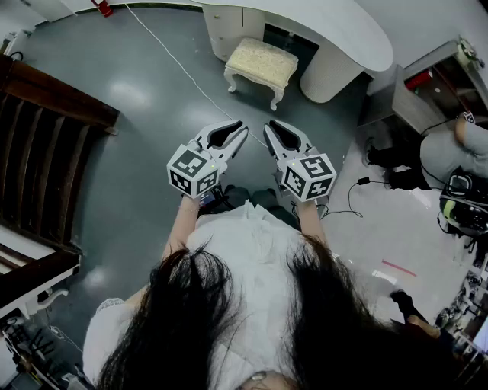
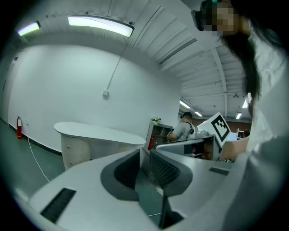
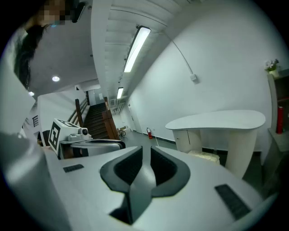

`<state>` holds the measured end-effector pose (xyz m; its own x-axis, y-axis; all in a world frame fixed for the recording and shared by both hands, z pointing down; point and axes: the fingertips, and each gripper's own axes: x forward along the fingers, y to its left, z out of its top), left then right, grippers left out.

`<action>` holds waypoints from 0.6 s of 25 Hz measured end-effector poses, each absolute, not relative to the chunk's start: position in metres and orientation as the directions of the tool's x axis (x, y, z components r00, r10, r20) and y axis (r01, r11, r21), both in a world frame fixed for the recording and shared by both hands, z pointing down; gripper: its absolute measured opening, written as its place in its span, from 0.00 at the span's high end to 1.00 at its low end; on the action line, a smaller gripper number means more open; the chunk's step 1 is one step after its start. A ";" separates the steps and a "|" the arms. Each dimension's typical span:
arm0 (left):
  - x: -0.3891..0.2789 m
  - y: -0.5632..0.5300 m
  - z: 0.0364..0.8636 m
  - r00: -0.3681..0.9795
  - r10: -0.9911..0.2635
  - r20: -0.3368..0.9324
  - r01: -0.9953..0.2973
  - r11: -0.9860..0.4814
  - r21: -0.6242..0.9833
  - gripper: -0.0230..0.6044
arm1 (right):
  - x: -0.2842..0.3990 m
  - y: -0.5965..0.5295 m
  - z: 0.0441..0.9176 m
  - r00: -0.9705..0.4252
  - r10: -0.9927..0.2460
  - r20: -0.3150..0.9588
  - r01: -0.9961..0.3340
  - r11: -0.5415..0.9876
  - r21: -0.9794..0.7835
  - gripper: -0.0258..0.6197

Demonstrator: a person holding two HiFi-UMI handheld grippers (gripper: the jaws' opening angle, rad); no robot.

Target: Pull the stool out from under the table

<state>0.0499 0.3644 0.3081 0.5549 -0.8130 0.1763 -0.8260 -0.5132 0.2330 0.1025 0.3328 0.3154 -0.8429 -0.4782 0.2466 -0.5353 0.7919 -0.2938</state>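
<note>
A cream cushioned stool (image 1: 261, 65) on white curved legs stands on the grey floor, just in front of the opening of the white curved table (image 1: 335, 23). The right gripper view shows the stool (image 3: 203, 156) low beside the table (image 3: 216, 119). I hold both grippers side by side at chest height, well short of the stool. My left gripper (image 1: 242, 128) is shut with nothing between its jaws. The right gripper (image 1: 268, 126) is shut and empty too. In the left gripper view the shut jaws (image 2: 144, 153) point toward the table (image 2: 95, 131).
A dark wooden staircase (image 1: 46, 152) fills the left side. A white cable (image 1: 175, 61) runs across the floor toward the stool. At the right, a person (image 1: 457, 148) sits among equipment and black cables (image 1: 358, 183). A red fire extinguisher (image 1: 103, 7) stands by the far wall.
</note>
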 end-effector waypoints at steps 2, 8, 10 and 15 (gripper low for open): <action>0.047 0.363 0.311 0.559 -0.809 0.180 -0.824 -0.517 0.233 0.86 | 0.099 0.333 0.317 -0.842 -0.480 0.248 -0.537 0.791 -0.292 0.85; 0.032 0.362 0.312 0.573 -0.800 0.179 -0.815 -0.532 0.232 0.86 | 0.087 0.332 0.317 -0.833 -0.506 0.225 -0.554 0.773 -0.310 0.85; 0.024 0.361 0.313 0.581 -0.793 0.182 -0.809 -0.541 0.230 0.86 | 0.080 0.331 0.317 -0.829 -0.515 0.220 -0.560 0.767 -0.315 0.85; 0.001 0.358 0.314 0.601 -0.775 0.195 -0.797 -0.565 0.212 0.86 | 0.063 0.329 0.321 -0.812 -0.549 0.200 -0.583 0.737 -0.342 0.85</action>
